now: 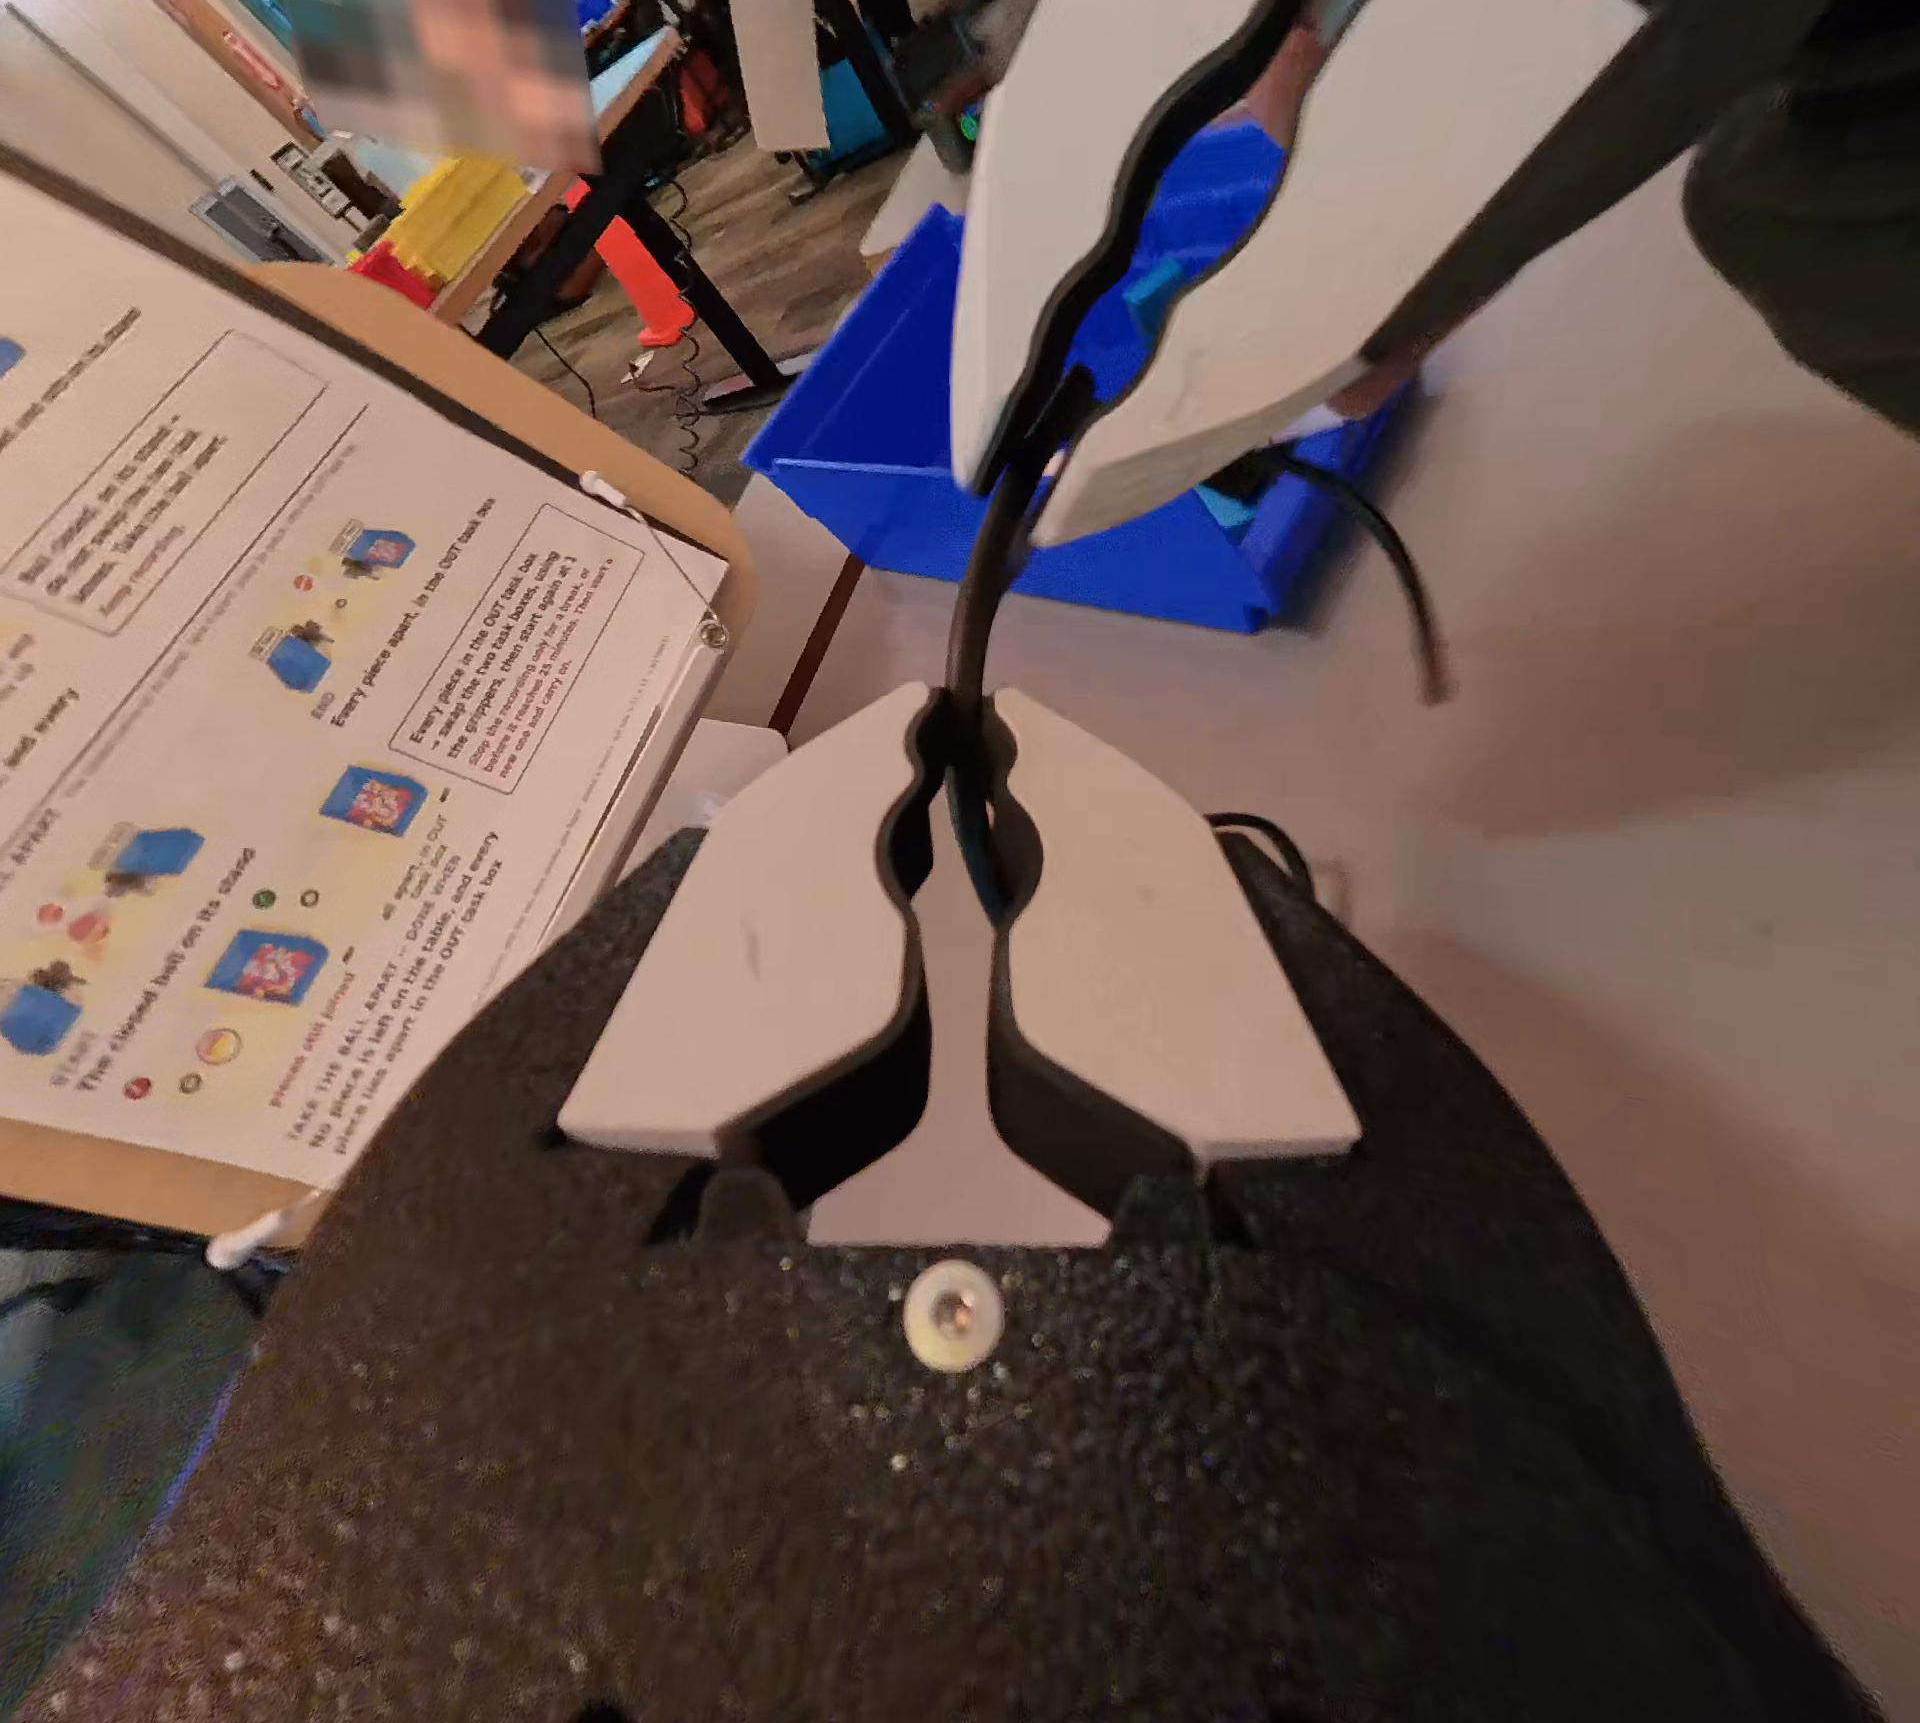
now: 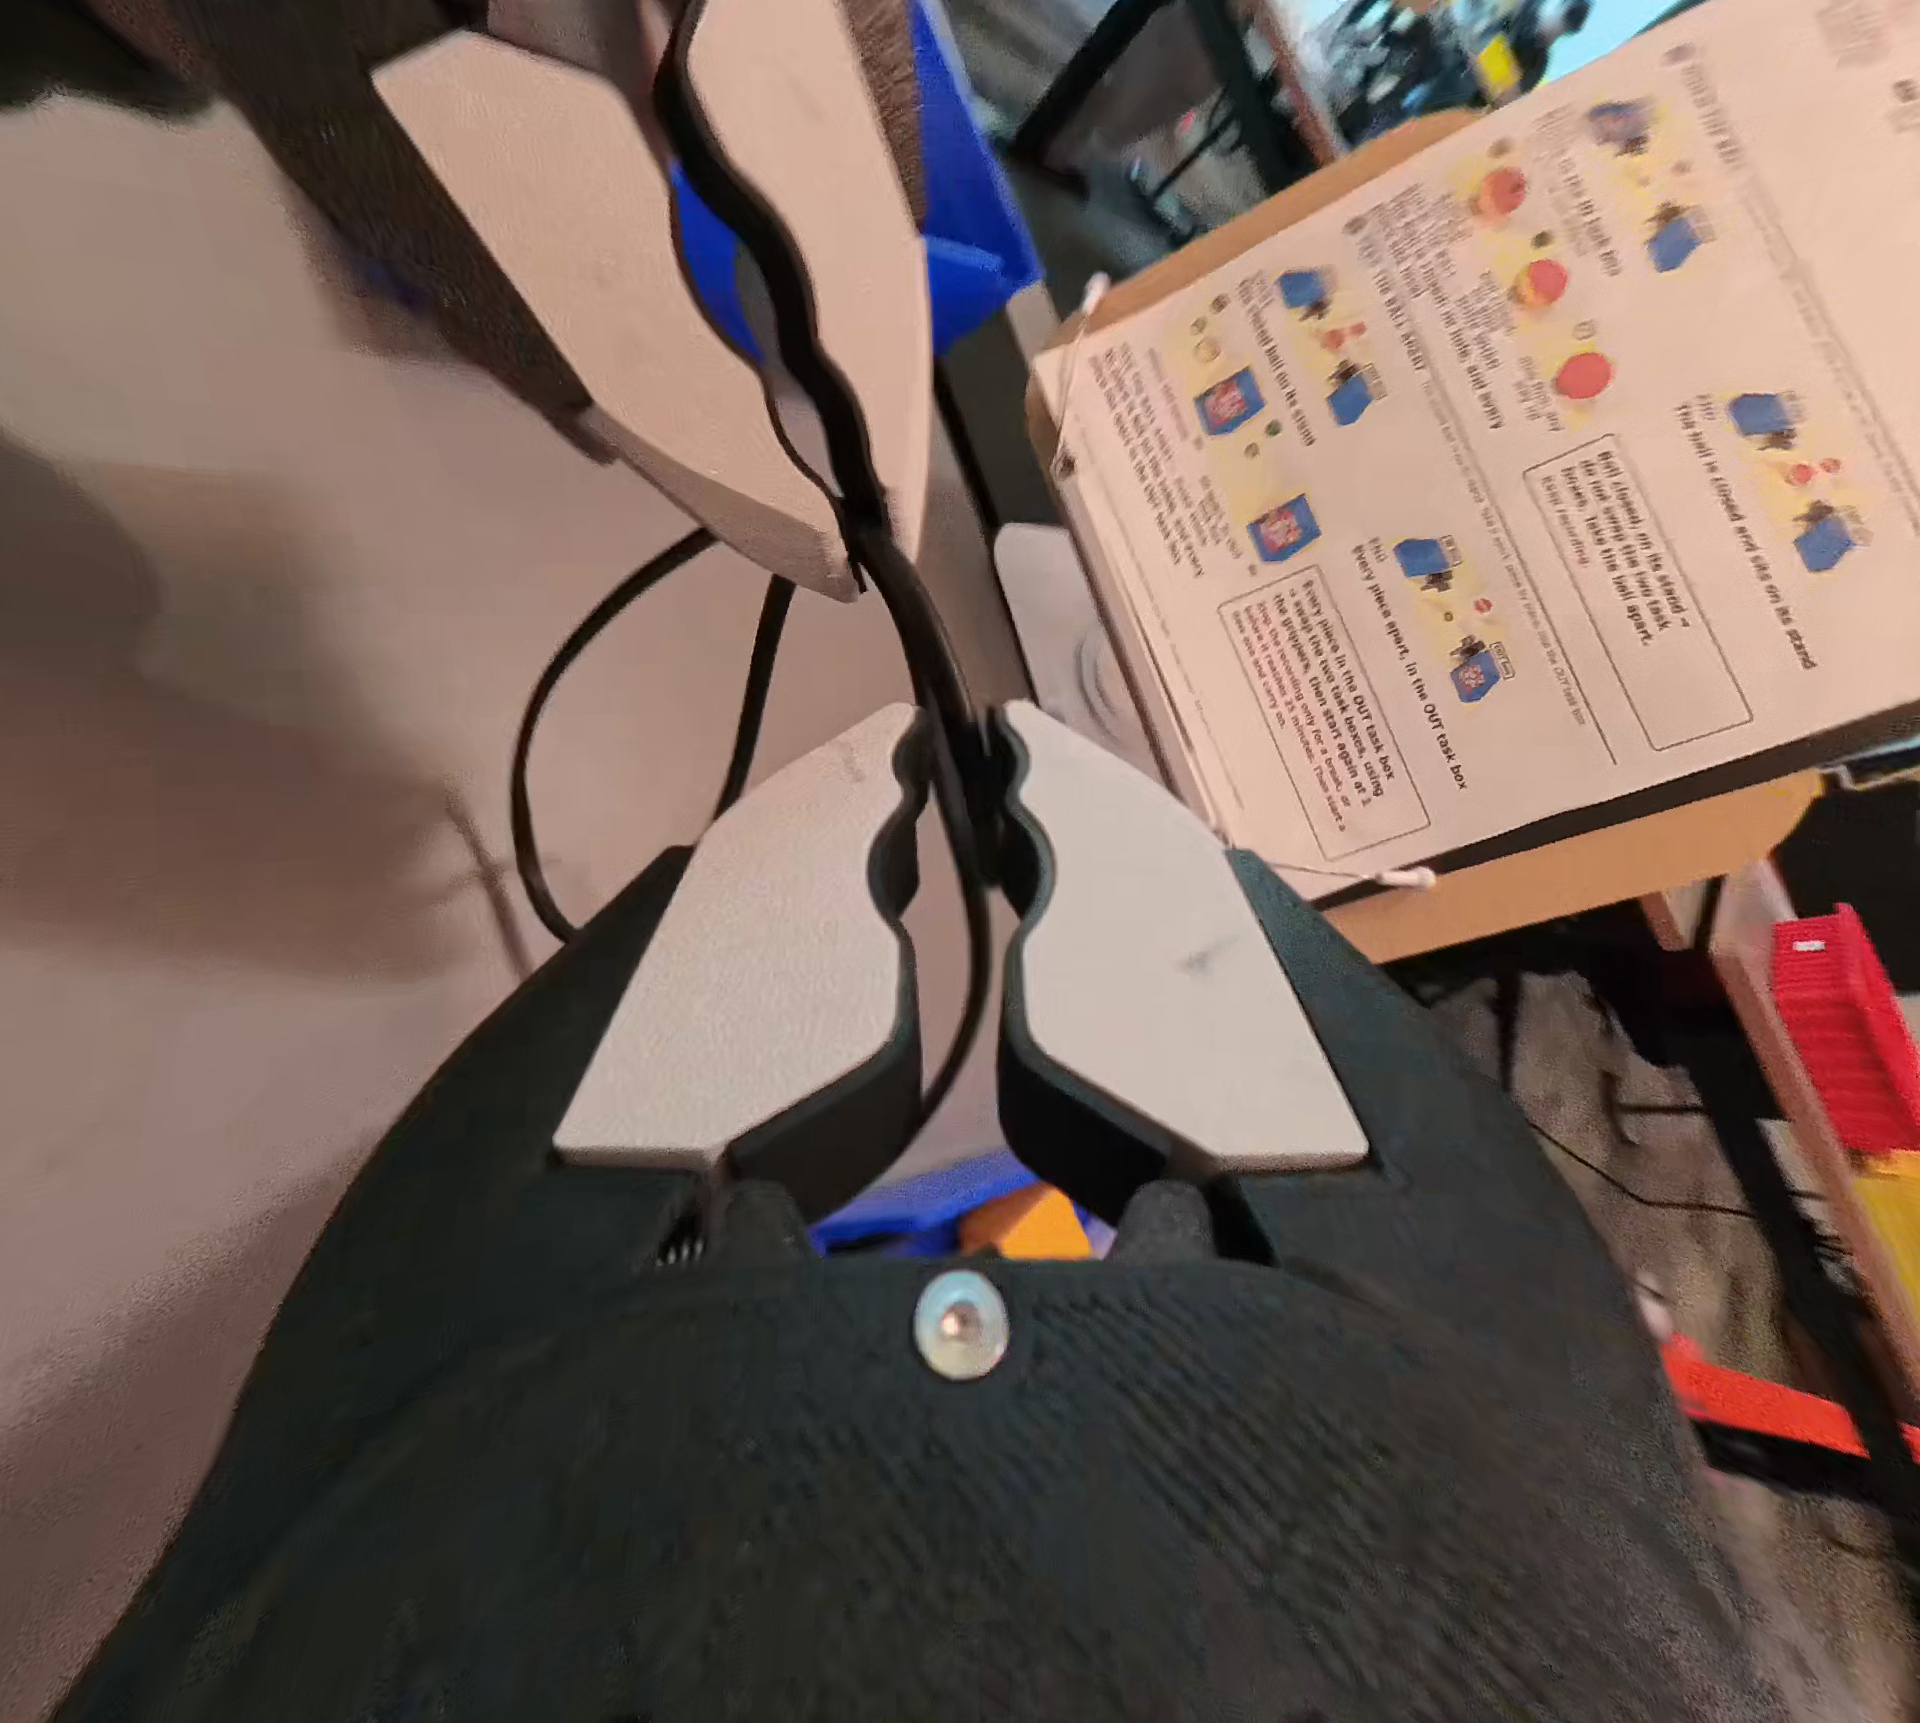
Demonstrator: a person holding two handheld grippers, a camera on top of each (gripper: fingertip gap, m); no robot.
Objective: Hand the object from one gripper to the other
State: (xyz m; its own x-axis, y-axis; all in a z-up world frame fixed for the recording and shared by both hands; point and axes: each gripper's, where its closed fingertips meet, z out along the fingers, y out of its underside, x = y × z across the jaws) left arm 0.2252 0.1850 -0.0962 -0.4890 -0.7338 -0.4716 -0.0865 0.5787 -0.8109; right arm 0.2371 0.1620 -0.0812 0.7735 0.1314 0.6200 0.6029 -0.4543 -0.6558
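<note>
Mid-handover: I have both left gripper (image 1: 961,717) and right gripper (image 2: 961,728) fingers pinching the black cable (image 1: 977,593); one release remains.

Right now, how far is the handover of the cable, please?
Done: both grippers have met on the black cable. In hand: the left gripper is shut on it, and the right gripper is shut on it too, with a short stretch of cable between them. Left: one gripper must open and let go.
</note>
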